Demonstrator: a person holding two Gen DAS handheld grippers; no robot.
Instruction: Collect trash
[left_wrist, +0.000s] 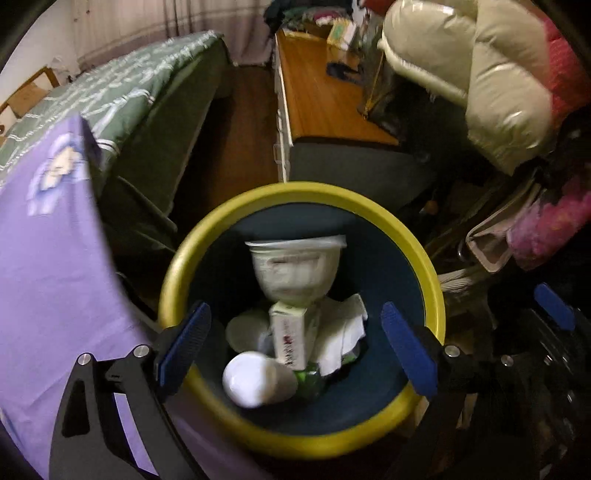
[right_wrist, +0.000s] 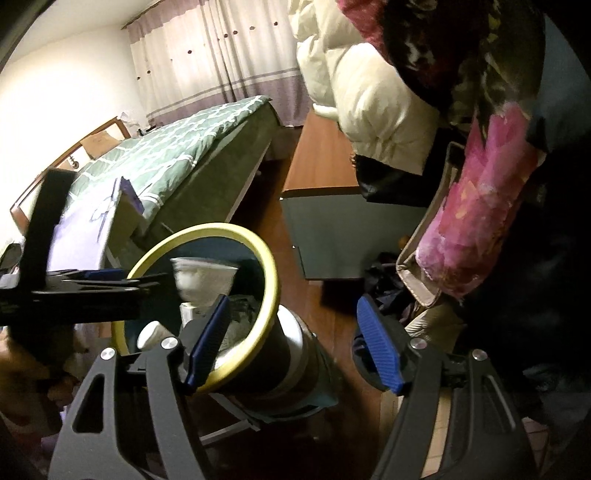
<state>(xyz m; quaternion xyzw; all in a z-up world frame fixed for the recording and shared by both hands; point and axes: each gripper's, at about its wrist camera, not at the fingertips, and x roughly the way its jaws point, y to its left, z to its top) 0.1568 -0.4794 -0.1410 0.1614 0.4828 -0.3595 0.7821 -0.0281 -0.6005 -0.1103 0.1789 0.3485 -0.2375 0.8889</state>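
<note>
A round bin with a yellow rim (left_wrist: 421, 236) and dark blue inside stands on the floor, and also shows in the right wrist view (right_wrist: 271, 280). Inside lie a white paper cup (left_wrist: 297, 267), a small white carton (left_wrist: 290, 339), a white bottle (left_wrist: 255, 380), crumpled tissue (left_wrist: 347, 332) and something green. My left gripper (left_wrist: 295, 350) is open and empty right above the bin's mouth. My right gripper (right_wrist: 295, 347) is open and empty beside the bin, to its right. The left gripper (right_wrist: 107, 278) appears there over the bin.
A bed with a green patterned cover (left_wrist: 122, 92) and a purple cloth (left_wrist: 51, 258) lie left. A wooden cabinet (left_wrist: 317, 99) stands behind the bin. Cream padded bedding (left_wrist: 480, 74), pink fabric (left_wrist: 546, 221) and bags crowd the right side. The floor is dark wood (right_wrist: 343, 354).
</note>
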